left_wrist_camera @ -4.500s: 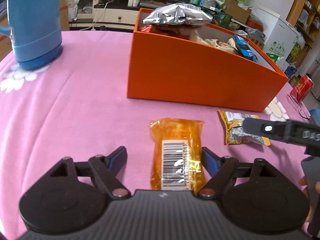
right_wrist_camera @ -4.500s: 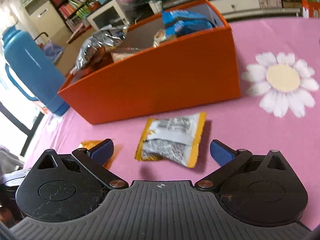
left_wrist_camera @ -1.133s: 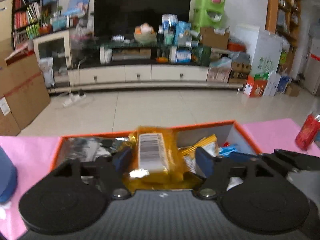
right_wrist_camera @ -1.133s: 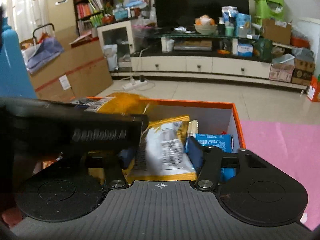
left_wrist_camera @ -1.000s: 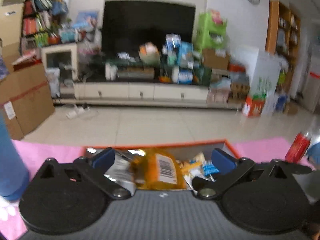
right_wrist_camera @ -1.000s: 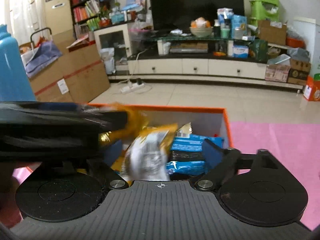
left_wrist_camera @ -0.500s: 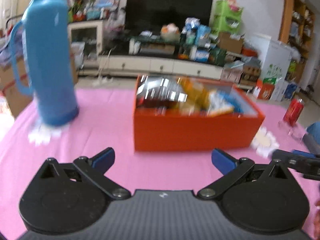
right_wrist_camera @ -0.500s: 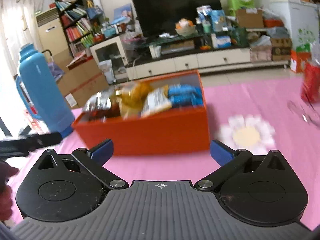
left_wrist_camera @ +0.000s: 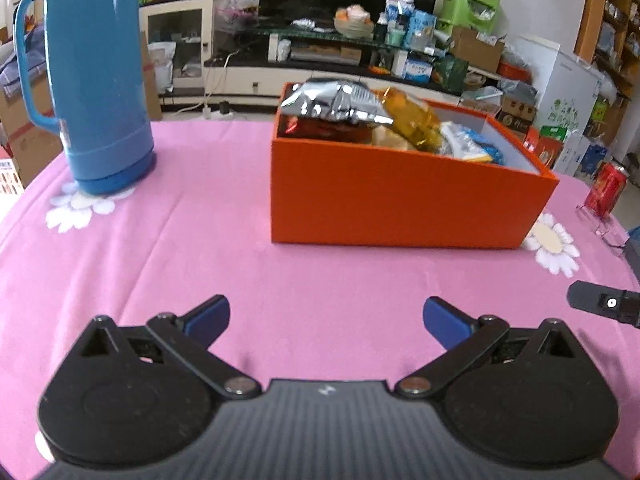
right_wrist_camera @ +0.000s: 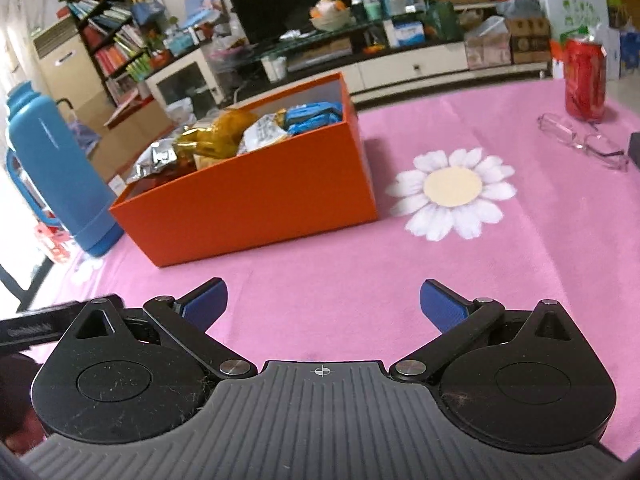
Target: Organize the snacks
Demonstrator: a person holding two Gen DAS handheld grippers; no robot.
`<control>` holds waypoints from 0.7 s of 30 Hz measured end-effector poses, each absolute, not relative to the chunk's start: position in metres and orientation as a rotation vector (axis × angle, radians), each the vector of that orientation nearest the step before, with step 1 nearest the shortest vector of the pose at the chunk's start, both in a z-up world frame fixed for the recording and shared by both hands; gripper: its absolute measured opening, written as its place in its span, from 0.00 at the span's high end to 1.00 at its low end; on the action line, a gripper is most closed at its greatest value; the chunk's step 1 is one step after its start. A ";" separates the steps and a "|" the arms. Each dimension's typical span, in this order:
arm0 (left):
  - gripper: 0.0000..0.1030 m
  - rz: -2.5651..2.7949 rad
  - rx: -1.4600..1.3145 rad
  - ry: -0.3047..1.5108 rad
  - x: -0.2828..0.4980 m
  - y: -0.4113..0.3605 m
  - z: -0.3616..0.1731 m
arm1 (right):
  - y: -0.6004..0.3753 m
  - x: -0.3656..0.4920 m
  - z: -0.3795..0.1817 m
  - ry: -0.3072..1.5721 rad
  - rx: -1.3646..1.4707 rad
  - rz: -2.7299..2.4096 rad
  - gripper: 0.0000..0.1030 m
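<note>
Crinkly packets (left_wrist_camera: 340,100) (foil) fill rectangular box (left_wrist_camera: 400,196).

Snack packets (left_wrist_camera: 384,120) lie in box (left_wrist_camera: 400,196), centre frame on table (left_wrist_camera: 200,240); flask (left_wrist_camera: 96,80) upper left, can (left_wrist_camera: 608,192) far right.

Both tools (left_wrist_camera: 326,317) (right_wrist_camera: 323,299) agape (nothing held).

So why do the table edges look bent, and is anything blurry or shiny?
Left wrist view: the fisheye lens bows the pink tablecloth and the blue thermos; the silver snack bag in the orange box glares. Right wrist view: the same curving, sharp up close, with soft shadows beside the box and under the open tongs.
</note>
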State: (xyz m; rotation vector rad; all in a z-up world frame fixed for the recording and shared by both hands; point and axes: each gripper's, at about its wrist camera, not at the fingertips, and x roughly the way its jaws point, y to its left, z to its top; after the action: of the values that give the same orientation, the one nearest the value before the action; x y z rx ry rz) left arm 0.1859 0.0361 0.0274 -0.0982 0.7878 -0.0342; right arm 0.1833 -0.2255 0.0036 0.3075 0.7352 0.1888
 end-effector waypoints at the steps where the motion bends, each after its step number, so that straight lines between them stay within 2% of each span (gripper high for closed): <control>1: 0.01 -0.028 -0.093 0.796 0.187 0.035 0.025 | -0.224 0.184 0.003 0.739 0.305 0.194 0.05; 21: 0.01 -0.040 -0.029 0.795 0.186 0.024 0.021 | -0.210 0.188 0.000 0.772 0.275 0.234 0.05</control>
State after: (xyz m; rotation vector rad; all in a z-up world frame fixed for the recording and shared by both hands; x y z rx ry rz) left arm 0.1859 0.0236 0.0212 -0.0293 0.7948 -0.0402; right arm 0.1877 -0.2096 -0.0001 0.2748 0.7724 0.2345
